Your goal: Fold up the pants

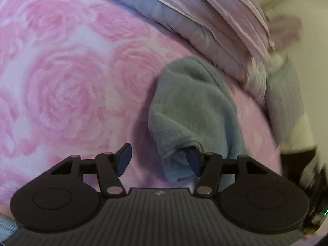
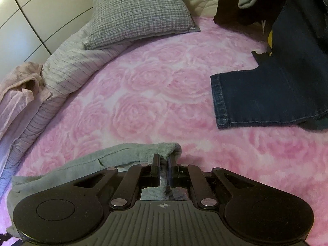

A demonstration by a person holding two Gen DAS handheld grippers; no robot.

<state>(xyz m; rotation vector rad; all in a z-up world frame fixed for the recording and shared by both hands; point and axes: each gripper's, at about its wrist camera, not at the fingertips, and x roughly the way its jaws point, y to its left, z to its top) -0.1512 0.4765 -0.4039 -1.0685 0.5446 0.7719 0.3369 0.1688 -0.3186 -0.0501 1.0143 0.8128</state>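
The right side of the left wrist view was blurry, so the pale lumpy stuff [image 1: 285, 30] by the wall could not be made out. The left gripper [image 1: 158, 160] had one finger tucked under the gray-green pants [image 1: 190, 102], so its tip was hidden. In the right wrist view, the blue jeans [image 2: 266, 94] ran off the right edge. The pink cloth [image 2: 18, 82] was cut off on the left.

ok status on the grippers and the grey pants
Left gripper open, one finger tucked in grey pants. Right gripper shut on them. Jeans lie apart, nothing blocking.
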